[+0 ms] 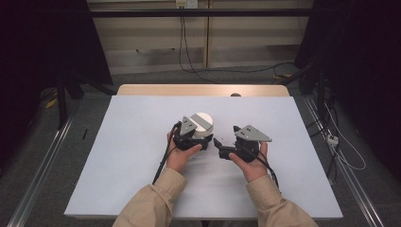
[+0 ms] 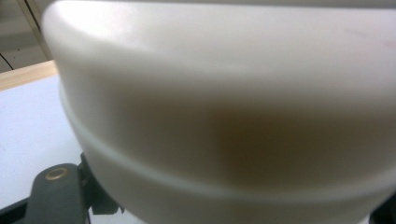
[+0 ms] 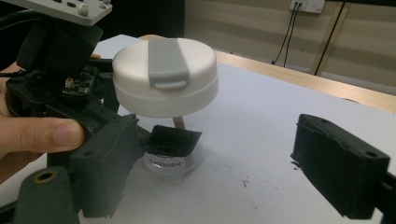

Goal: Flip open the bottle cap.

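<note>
Left tongs (image 1: 201, 142) clamped on cup (image 3: 173, 158); right tongs (image 3: 210, 172) wide apart, empty.

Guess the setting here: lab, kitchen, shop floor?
Most likely a lab recording bench: a bare white table framed by black curtains and metal rails, and a person holding camera-fitted tongs around one white-lidded bottle.

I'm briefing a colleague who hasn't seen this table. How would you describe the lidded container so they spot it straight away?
On the pale blue table top, look near the middle, just ahead of the person's left hand. The left gripper is shut on a clear cup with a broad round white lid. A grey flip tab across the lid marks it out.
</note>
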{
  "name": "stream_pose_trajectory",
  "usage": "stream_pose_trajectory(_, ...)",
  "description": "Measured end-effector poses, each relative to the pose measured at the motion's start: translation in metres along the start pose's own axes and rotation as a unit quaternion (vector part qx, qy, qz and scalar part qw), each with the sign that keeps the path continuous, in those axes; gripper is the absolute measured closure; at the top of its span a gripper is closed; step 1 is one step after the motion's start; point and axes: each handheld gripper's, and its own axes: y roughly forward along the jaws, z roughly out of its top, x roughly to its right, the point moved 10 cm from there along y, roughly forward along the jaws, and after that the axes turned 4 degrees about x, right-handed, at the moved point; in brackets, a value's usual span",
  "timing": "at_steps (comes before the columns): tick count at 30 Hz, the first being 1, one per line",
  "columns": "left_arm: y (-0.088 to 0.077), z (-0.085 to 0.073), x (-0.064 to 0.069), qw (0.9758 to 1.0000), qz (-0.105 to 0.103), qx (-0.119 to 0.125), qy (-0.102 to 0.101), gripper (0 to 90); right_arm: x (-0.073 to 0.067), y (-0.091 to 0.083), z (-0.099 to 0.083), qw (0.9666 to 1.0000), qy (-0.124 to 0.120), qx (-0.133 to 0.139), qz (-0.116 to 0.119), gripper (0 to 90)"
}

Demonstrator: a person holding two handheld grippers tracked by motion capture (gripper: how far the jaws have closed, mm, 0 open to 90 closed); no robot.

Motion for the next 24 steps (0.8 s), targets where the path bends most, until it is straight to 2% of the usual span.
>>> stream_pose_trajectory(3,0.000,0.000,0.000,1.0000,0.001,-0.001,-0.001,18.7,-0.003,0.001,-0.002,0.9999,0.003,-0.006,0.007,21.6)
stream_pose_trajectory(6,0.000,0.000,0.000,1.0000,0.000,-0.001,-0.002,18.7,-0.004,0.001,-0.001,0.9999,0.005,-0.007,0.014,32.3)
stream_pose_trajectory(9,0.000,0.000,0.000,1.0000,0.001,-0.001,0.000,18.7,-0.007,0.001,0.000,0.9995,0.012,-0.011,0.029,45.4)
stream_pose_trajectory(14,0.000,0.000,0.000,1.0000,0.001,-0.001,0.000,18.7,-0.011,0.000,0.002,0.9991,0.005,-0.015,0.040,68.5)
stream_pose_trajectory(18,0.000,0.000,0.000,1.0000,0.001,-0.001,0.000,18.6,-0.015,0.002,0.004,0.9982,0.009,-0.021,0.055,86.2)
stream_pose_trajectory(20,0.000,0.000,0.000,1.0000,0.001,-0.002,0.000,18.6,-0.017,0.004,0.004,0.9978,0.004,-0.027,0.061,89.3)
stream_pose_trajectory(24,0.000,0.000,0.000,1.0000,0.001,-0.002,0.000,18.6,-0.021,0.010,0.007,0.9973,-0.001,-0.035,0.064,90.0)
